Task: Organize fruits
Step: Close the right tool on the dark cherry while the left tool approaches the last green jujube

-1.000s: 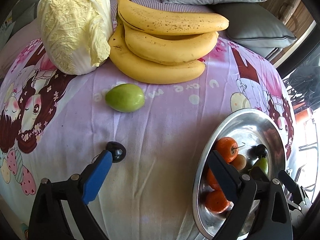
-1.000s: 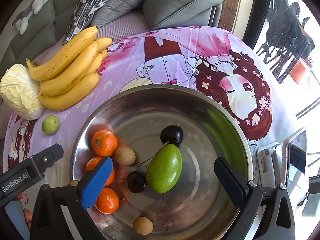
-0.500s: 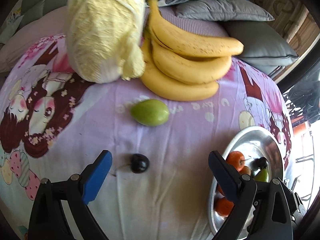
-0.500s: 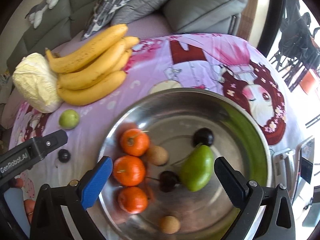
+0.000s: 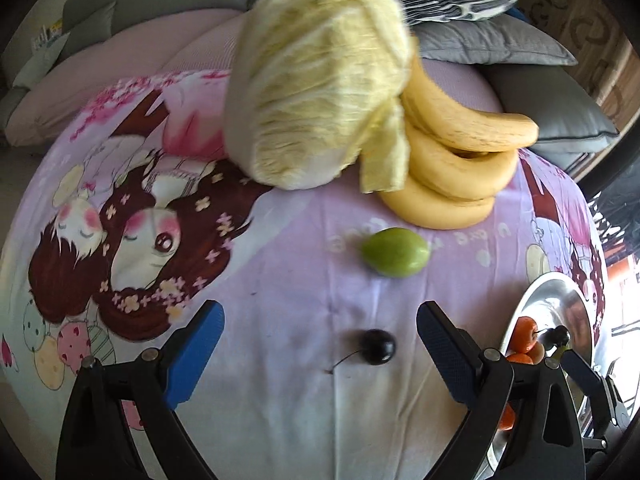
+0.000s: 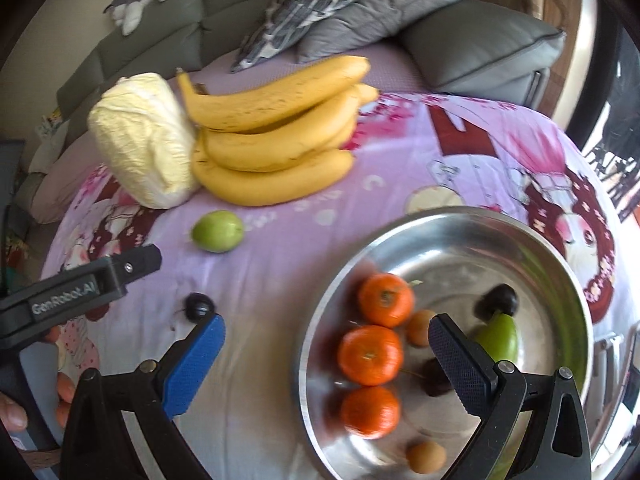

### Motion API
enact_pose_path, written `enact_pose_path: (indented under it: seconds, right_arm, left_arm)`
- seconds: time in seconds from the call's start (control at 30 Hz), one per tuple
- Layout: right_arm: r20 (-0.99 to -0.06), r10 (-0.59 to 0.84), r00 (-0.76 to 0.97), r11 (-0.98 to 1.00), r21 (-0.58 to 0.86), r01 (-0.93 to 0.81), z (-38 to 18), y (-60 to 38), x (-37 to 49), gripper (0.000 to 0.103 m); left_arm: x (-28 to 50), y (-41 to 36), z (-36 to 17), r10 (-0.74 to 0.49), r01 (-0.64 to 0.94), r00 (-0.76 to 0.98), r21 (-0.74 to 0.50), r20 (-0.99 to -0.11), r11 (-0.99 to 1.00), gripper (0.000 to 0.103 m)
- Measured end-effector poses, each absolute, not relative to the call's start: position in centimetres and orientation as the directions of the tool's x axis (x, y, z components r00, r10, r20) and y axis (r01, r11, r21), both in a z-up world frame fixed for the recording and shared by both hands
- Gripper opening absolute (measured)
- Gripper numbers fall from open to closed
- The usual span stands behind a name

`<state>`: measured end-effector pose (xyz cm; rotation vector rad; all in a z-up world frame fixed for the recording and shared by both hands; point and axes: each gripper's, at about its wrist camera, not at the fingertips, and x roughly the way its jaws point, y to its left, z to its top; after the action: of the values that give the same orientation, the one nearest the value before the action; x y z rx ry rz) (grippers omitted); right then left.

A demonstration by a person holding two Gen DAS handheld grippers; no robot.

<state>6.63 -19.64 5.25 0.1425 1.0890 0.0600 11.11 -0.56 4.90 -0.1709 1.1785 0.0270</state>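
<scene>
A dark cherry [image 5: 379,346] lies loose on the purple cartoon cloth, between the spread fingers of my open left gripper [image 5: 316,350]. Beyond it sits a small green fruit [image 5: 395,252], then a bunch of bananas [image 5: 456,160]. In the right wrist view my open right gripper [image 6: 324,354] hangs empty over the left rim of the steel bowl [image 6: 560,264]. The bowl holds three tangerines [image 6: 370,354], small brown fruits [image 6: 426,457], dark cherries [image 6: 498,298] and a green fruit [image 6: 500,340]. The loose cherry [image 6: 199,306], the green fruit [image 6: 218,231] and the left gripper's body [image 6: 80,286] appear there too.
A pale cabbage [image 5: 316,96] leans against the bananas at the back. Grey and patterned cushions [image 6: 380,16] and a sofa lie behind the table. A hand [image 6: 16,412] shows at the lower left of the right wrist view. The cloth's edge falls away on the right.
My left gripper swung left, bringing the cherry between its fingers; the bowl slid to the right edge. My right gripper drifted left, from over the bowl's middle to its left rim.
</scene>
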Motion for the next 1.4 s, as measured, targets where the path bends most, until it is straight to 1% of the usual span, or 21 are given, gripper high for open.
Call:
enact_pose_path:
  seconds: [0.07, 0.17, 0.3, 0.5, 0.73, 0.9, 1.0, 1.07, 1.1, 1.17, 1.27, 1.33, 1.37, 1.4]
  right_arm:
    - [-0.874, 0.139, 0.465, 0.987, 0.158, 0.002, 5.3, -18.9, 6.8, 0.103]
    - [-0.87, 0.17, 0.463, 0.984, 0.174, -0.034, 5.1, -17.7, 7.2, 0.103]
    - [-0.864, 0.191, 0.465, 0.982, 0.172, -0.083, 4.8, -16.0, 7.5, 0.103]
    - [-0.874, 0.223, 0.431, 0.974, 0.177, -0.143, 3.3, -14.0, 8.2, 0.103]
    - [-0.884, 0.225, 0.409, 0.97, 0.163, -0.18, 1.9, -12.5, 8.6, 0.103]
    - [-0.883, 0.212, 0.419, 0.97, 0.14, -0.196, 1.4, -11.7, 8.7, 0.102]
    - [-0.882, 0.22, 0.417, 0.967, 0.14, -0.213, 1.1, -11.1, 8.9, 0.098]
    - [-0.884, 0.217, 0.415, 0.965, 0.131, -0.227, 0.8, -10.6, 9.0, 0.09]
    - [-0.885, 0.22, 0.411, 0.963, 0.13, -0.235, 0.7, -10.4, 9.0, 0.084]
    - [-0.89, 0.225, 0.397, 0.959, 0.13, -0.252, 0.2, -9.9, 9.1, 0.081]
    - [-0.891, 0.238, 0.387, 0.955, 0.141, -0.262, -0.3, -9.6, 9.2, 0.074]
    - [-0.89, 0.244, 0.385, 0.953, 0.147, -0.264, -0.4, -9.6, 9.3, 0.063]
    - [-0.89, 0.244, 0.386, 0.953, 0.146, -0.266, -0.4, -9.5, 9.3, 0.061]
    - [-0.889, 0.244, 0.388, 0.953, 0.145, -0.267, -0.4, -9.4, 9.4, 0.056]
  left_arm:
    - [11.1, 0.5, 4.7, -0.076, -0.135, 0.373, -0.135, -0.925, 0.982, 0.097]
    - [11.3, 1.3, 4.4, -0.06, -0.159, 0.36, -0.124, -0.931, 0.979, 0.097]
    - [11.6, 1.7, 3.3, -0.076, -0.172, 0.326, -0.138, -0.942, 0.975, 0.097]
    - [11.9, 2.1, 1.8, -0.082, -0.201, 0.277, -0.141, -0.957, 0.97, 0.097]
    - [12.6, 3.8, 0.2, -0.093, -0.26, 0.232, -0.154, -0.968, 0.953, 0.097]
    - [13.1, 4.7, 0.0, -0.105, -0.27, 0.235, -0.168, -0.966, 0.948, 0.097]
    - [13.0, 5.2, -0.2, -0.111, -0.277, 0.228, -0.174, -0.967, 0.945, 0.097]
    - [13.1, 5.5, -0.6, -0.117, -0.281, 0.226, -0.18, -0.967, 0.943, 0.097]
    - [13.2, 5.7, -0.7, -0.121, -0.283, 0.224, -0.184, -0.967, 0.941, 0.097]
    - [13.3, 5.8, -0.9, -0.126, -0.286, 0.223, -0.189, -0.967, 0.94, 0.097]
    - [13.5, 5.9, -1.1, -0.133, -0.292, 0.222, -0.196, -0.966, 0.936, 0.097]
    - [13.7, 6.0, -1.3, -0.136, -0.292, 0.222, -0.198, -0.966, 0.936, 0.097]
    - [13.8, 6.1, -1.4, -0.137, -0.291, 0.222, -0.2, -0.965, 0.936, 0.097]
    - [13.9, 6.1, -1.4, -0.139, -0.289, 0.223, -0.201, -0.965, 0.936, 0.097]
